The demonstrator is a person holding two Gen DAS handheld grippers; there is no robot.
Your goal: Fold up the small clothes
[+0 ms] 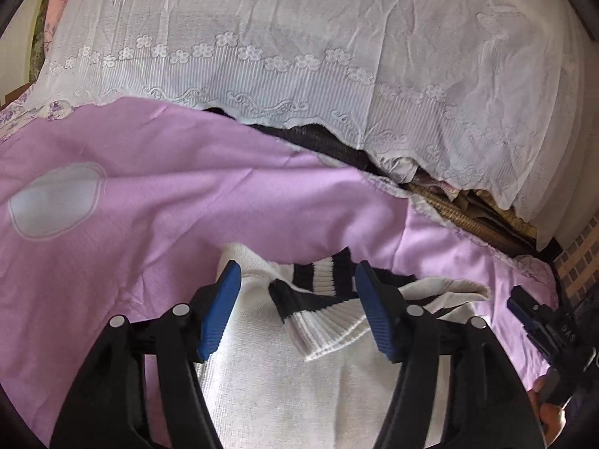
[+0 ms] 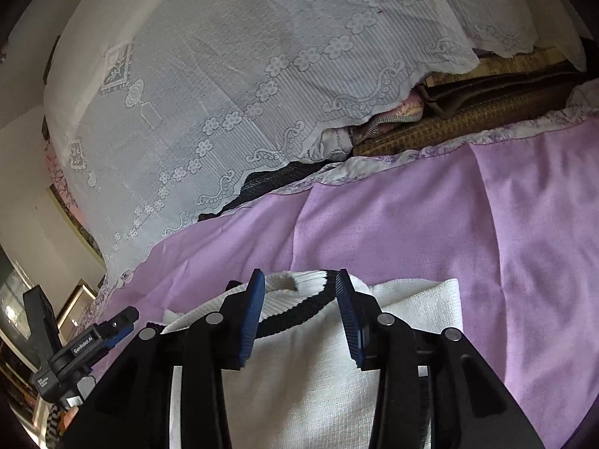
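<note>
A white knit sweater (image 1: 284, 393) lies folded on the purple bed sheet (image 1: 168, 187). Its ribbed cuffs with black stripes (image 1: 322, 318) rest on top. My left gripper (image 1: 297, 273) is open just above it, with the striped cuffs lying loose between the blue pads (image 1: 221, 314). In the right wrist view the sweater (image 2: 299, 374) shows its ribbed black-edged collar (image 2: 295, 307). My right gripper (image 2: 299, 277) is open around that collar, and the pads (image 2: 251, 318) do not press on it.
A white lace cover (image 1: 299, 37) is draped over a tall pile behind the sheet (image 2: 411, 243). Woven mats and folded blankets (image 2: 468, 112) show under its hem. The right gripper (image 1: 531, 318) and a hand (image 1: 550, 411) are at the right edge. The left gripper (image 2: 112, 329) is at the left.
</note>
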